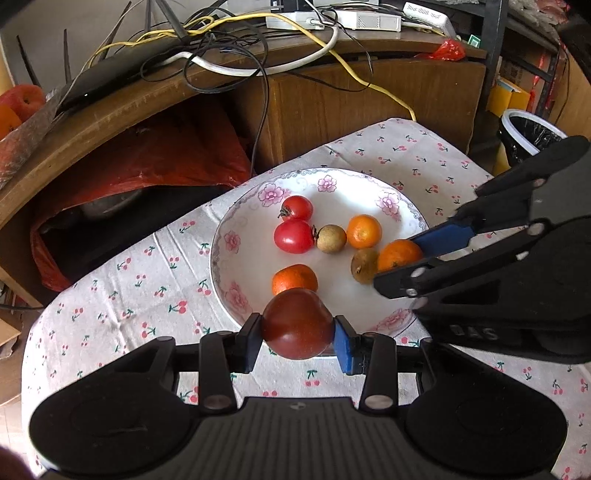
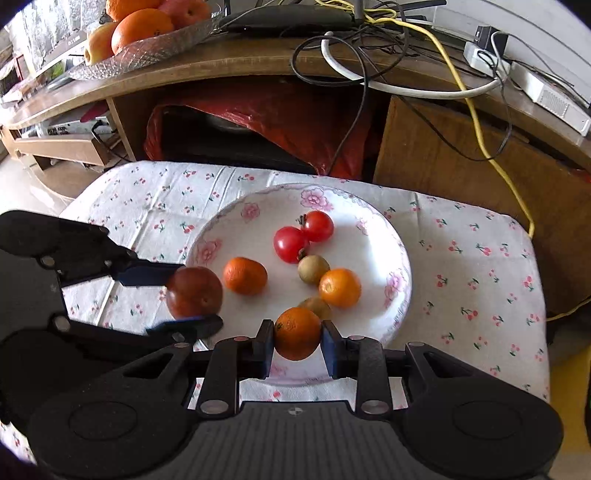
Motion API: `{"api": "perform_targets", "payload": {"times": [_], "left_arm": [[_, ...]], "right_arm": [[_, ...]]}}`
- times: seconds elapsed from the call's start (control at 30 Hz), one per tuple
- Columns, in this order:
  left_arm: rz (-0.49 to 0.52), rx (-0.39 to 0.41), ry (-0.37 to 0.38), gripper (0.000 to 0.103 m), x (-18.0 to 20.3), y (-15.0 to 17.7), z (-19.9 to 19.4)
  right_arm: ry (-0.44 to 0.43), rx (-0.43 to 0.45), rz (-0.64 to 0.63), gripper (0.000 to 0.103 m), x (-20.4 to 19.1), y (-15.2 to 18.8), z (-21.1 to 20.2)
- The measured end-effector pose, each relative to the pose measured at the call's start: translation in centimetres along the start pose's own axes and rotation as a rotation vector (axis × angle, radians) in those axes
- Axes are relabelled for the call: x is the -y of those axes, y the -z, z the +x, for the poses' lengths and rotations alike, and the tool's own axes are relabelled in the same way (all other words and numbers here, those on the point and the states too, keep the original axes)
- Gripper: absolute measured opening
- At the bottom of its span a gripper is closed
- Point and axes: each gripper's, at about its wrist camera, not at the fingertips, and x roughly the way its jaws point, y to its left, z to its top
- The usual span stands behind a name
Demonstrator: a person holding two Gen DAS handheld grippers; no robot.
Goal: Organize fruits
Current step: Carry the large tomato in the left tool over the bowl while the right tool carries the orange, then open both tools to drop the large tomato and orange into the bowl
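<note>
A white flowered plate [image 1: 236, 236] [image 2: 399, 258] sits on the cherry-print cloth. In it lie two red tomatoes [image 1: 293, 236] [image 2: 290, 243], two brown-green round fruits [image 1: 331, 239] [image 2: 313, 269] and two mandarins [image 1: 364, 231] [image 2: 340, 288]. My left gripper [image 1: 297, 336] [image 2: 184, 291] is shut on a dark red tomato [image 1: 297, 323] [image 2: 194, 291] over the plate's near left rim. My right gripper [image 2: 297, 341] [image 1: 404, 260] is shut on a mandarin [image 2: 297, 332] [image 1: 399, 254] above the plate's near edge, beside one brown fruit [image 1: 362, 264].
The cloth-covered table [image 1: 110, 295] [image 2: 480, 277] stands before a wooden cabinet [image 1: 332, 96] strewn with cables and a power strip [image 1: 332, 18]. A glass dish of oranges and apples [image 2: 140, 33] rests on the cabinet. A red bag [image 1: 155, 155] fills the shelf below; a bin [image 1: 528, 136] stands at right.
</note>
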Motion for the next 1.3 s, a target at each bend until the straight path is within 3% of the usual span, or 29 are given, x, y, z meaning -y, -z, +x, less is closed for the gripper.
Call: {"api": "perform_targets", "payload": {"times": [0.1, 1.3], "left_arm": [[-0.004, -0.001, 0.025, 0.048, 0.1, -0.2, 0.4], [-0.025, 0.003, 0.009, 0.05, -0.5, -0.7, 2.2]], "right_arm": [[0.003, 0.01, -0.014, 0.025, -0.5, -0.4, 0.3], [0.062, 0.021, 0.046, 0.029, 1.0, -0.8, 1.3]]}}
